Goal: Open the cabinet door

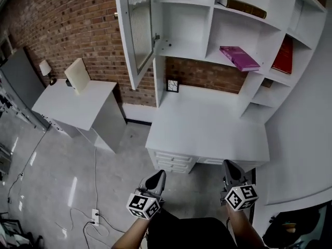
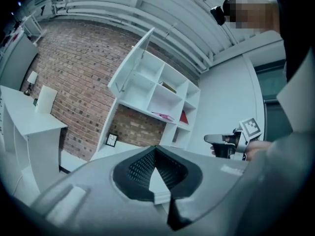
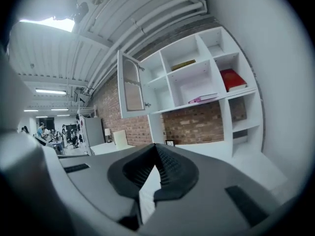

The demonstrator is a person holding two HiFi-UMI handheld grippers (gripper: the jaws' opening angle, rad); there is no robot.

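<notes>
The left gripper (image 1: 157, 175) has its two grey jaws pressed together with nothing between them. The right gripper (image 1: 231, 166) is the same, jaws together and empty. Both are held near the person, level with each other and well apart from the furniture, the left one over the grey floor (image 1: 62, 180) and the right one just short of the near edge of the white desk with drawers (image 1: 207, 126).

Beyond them, above the far side of the desk, is the white open-shelf wall unit (image 1: 187, 19). At its left end, the white-framed cabinet door with a ribbed glass panel (image 1: 136, 30) stands open, swung out to the left, its compartment bare inside.

To the right, a magenta book (image 1: 238, 57) lies flat on one shelf, a brown book (image 1: 244, 7) on the shelf above, and a red book (image 1: 284, 56) leans at the far right. A small black-framed picture (image 1: 172, 85) stands against the red brick wall (image 1: 67, 19). At the left is a white side table (image 1: 78, 105) bearing a cream panel (image 1: 78, 75), perhaps a board or cushion.
</notes>
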